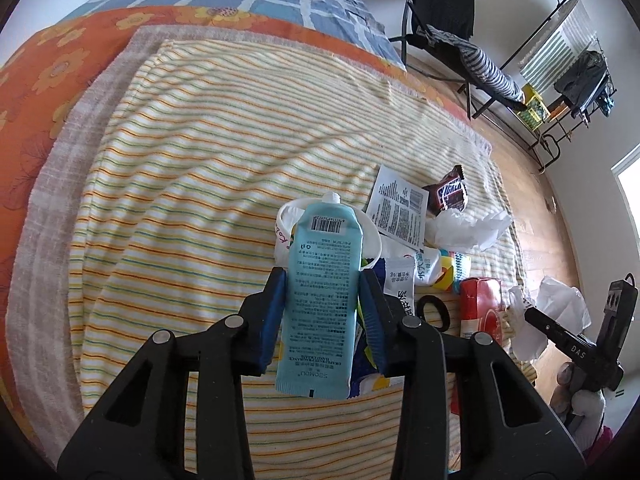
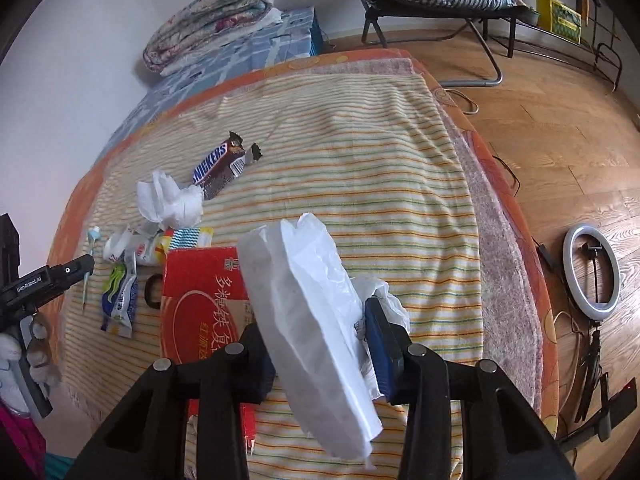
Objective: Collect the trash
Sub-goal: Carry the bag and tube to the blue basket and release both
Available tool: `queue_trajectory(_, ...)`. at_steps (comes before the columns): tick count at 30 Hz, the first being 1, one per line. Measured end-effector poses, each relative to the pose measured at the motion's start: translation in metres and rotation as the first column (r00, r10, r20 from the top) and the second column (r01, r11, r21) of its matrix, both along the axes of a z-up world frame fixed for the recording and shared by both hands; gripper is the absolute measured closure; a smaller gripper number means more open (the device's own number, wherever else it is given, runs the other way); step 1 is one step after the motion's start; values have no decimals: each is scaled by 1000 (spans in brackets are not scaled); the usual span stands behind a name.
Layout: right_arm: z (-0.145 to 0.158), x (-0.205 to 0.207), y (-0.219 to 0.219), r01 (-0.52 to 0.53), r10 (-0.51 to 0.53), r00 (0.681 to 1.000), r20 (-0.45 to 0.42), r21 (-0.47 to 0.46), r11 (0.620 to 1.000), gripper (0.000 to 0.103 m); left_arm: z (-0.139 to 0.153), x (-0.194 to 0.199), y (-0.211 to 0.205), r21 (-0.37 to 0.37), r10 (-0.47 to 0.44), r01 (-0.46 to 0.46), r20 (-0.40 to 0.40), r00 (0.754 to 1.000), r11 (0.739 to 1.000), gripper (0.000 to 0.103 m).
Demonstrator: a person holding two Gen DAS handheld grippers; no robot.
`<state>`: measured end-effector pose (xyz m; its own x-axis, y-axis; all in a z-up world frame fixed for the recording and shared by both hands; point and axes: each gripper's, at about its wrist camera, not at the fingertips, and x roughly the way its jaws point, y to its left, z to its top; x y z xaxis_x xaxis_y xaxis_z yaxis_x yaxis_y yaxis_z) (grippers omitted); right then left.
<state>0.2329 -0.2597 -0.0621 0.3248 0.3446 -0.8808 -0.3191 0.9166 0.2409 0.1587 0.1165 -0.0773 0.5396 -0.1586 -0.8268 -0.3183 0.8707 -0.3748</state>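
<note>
A light blue tube (image 1: 320, 300) with a white cap stands between the blue pads of my left gripper (image 1: 322, 280), which is shut on it above the striped blanket (image 1: 200, 180). My right gripper (image 2: 316, 320) is shut on a crumpled white paper bag (image 2: 304, 280) that sticks up past the jaws. On the blanket lie a Snickers wrapper (image 2: 218, 168), a crumpled tissue (image 2: 172, 200), a red box (image 2: 200, 292), a green and blue sachet (image 2: 120, 300), a white cup (image 1: 370, 236) and a printed leaflet (image 1: 400, 208).
The bed's right edge drops to a wooden floor (image 2: 560, 140) with a ring light (image 2: 592, 272) and cables. A folding chair (image 2: 432, 4) with a striped pillow stands at the back. A folded quilt (image 2: 212, 16) lies at the bed's far end.
</note>
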Motion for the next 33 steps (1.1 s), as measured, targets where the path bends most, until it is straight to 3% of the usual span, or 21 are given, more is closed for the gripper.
queue_trajectory(9, 24, -17, 1, -22, 20, 998, 63, 18, 1000, 63, 25, -24, -2, 8, -21, 21, 51, 998, 1000, 66)
queue_trajectory(24, 69, -91, 20, -176, 166, 976, 138, 68, 982, 63, 54, -98, -44, 80, -144, 137, 94, 985, 987, 66)
queue_trajectory(33, 67, -150, 31, -282, 270, 954, 133, 80, 956, 62, 42, -152, -88, 140, -261, 250, 65, 963, 958, 66)
